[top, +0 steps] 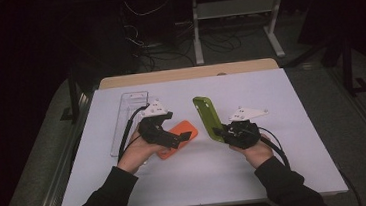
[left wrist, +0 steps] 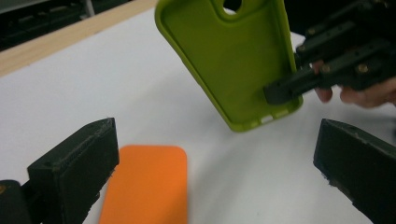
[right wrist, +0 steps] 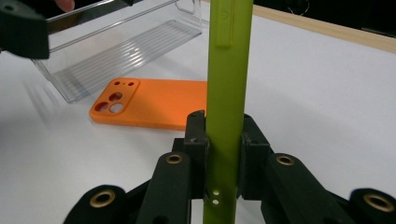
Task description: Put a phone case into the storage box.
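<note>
The right gripper (top: 222, 131) clamps its fingers on the lime-green soft phone case (top: 207, 117), lifted edge-on above the white worktop (top: 277, 165). The left gripper (top: 181, 139) hovers open over the orange phone case (right wrist: 154, 102). The narrow pinch could let it twist free.

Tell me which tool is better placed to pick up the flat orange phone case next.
Left. The left tool hangs open just above the flat orange silicone phone case on the white table. The right tool is busy, clamped on the upright lime-green phone case.
</note>
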A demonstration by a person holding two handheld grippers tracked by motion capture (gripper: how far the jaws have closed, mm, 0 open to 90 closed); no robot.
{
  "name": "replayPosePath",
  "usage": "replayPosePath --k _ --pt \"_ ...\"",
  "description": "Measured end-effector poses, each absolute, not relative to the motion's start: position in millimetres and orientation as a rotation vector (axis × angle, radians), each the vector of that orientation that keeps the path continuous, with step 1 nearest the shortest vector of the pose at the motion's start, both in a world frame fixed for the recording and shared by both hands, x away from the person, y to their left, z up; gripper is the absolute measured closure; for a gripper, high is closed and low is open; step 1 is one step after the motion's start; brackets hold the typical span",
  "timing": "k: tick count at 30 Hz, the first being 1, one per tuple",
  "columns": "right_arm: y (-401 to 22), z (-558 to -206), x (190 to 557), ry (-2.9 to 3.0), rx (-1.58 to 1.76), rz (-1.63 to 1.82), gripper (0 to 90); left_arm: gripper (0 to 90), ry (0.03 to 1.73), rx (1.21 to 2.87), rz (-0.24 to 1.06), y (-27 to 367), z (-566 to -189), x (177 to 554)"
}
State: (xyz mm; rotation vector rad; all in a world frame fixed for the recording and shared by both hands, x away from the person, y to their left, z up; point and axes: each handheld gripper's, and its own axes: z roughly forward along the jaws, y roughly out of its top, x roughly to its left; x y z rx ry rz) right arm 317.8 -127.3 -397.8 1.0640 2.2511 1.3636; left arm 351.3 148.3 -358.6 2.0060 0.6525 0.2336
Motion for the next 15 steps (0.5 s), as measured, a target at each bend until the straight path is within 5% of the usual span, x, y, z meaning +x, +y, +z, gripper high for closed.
replayPosePath --k 15 --pt "-123 -394 313 2.238 1.036 1.403 76.1 0.0 0.656 1.928 0.216 130 -344 366"
